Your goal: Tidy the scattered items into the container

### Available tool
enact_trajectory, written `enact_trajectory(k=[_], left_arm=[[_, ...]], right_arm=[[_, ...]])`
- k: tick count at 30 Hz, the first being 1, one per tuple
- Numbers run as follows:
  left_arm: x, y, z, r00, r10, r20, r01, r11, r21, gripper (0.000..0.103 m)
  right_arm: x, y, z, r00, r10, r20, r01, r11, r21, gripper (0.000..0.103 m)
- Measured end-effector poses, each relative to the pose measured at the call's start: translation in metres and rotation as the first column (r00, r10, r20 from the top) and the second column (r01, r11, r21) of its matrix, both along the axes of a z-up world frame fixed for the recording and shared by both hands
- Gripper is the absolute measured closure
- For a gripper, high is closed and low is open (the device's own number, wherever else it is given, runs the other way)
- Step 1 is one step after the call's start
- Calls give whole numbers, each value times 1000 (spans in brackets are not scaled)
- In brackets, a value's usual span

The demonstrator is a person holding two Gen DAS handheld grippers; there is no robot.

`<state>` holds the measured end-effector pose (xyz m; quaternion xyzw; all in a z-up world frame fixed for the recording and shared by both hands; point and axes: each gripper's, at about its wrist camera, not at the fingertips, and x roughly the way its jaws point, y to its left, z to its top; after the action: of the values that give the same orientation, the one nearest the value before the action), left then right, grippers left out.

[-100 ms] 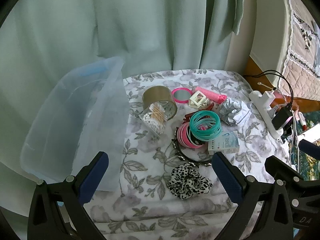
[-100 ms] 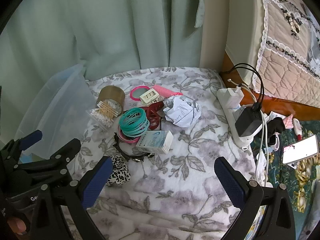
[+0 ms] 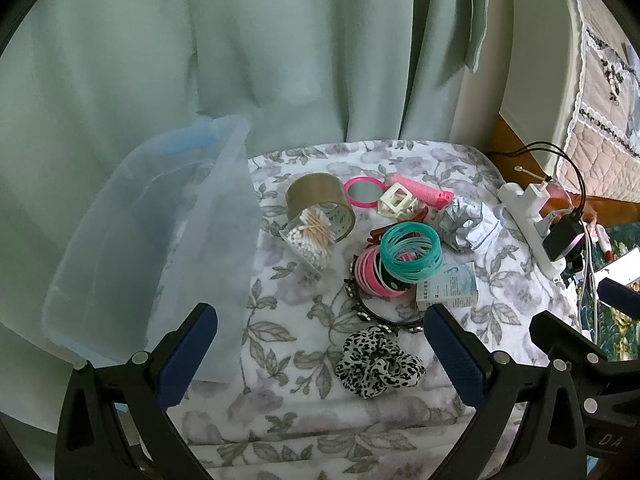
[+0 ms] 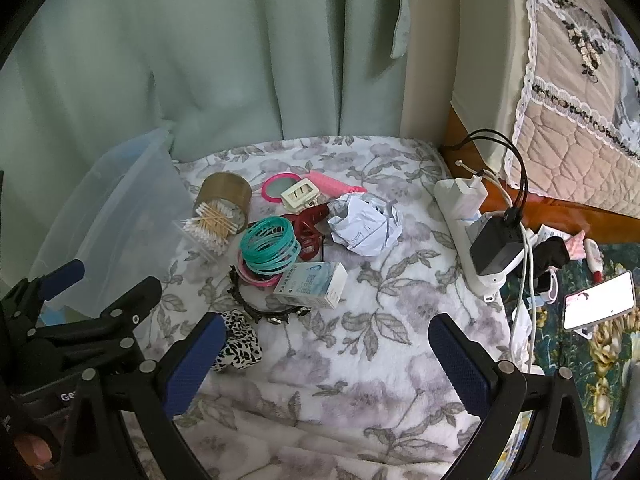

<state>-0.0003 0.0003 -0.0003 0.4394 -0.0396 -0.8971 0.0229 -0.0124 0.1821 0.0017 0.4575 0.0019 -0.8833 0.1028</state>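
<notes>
Seemingly idle, the left gripper [image 3: 320, 354] hangs with jaws wide apart over a leopard scrunchie [image 3: 378, 362] on the floral blanket [image 3: 288, 300], the clear container [image 3: 140, 248] at its left edge. Right wrist view: the right gripper [image 4: 320, 354], also spread and empty, faces a small box [image 4: 310, 285] and teal bangles [image 4: 270, 250].

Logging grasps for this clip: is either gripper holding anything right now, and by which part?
Nothing is held. The left gripper and right gripper both stand open and empty above the floral blanket.
</notes>
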Motion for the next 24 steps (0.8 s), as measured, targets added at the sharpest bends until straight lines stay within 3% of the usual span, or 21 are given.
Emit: enact_trajectory(k=[24], left_arm=[[12,-6,13,999,-1,-45,2,1000,17,0]], right_arm=[[9,-8,15,1000,-11,-17,11,1000,14,0]])
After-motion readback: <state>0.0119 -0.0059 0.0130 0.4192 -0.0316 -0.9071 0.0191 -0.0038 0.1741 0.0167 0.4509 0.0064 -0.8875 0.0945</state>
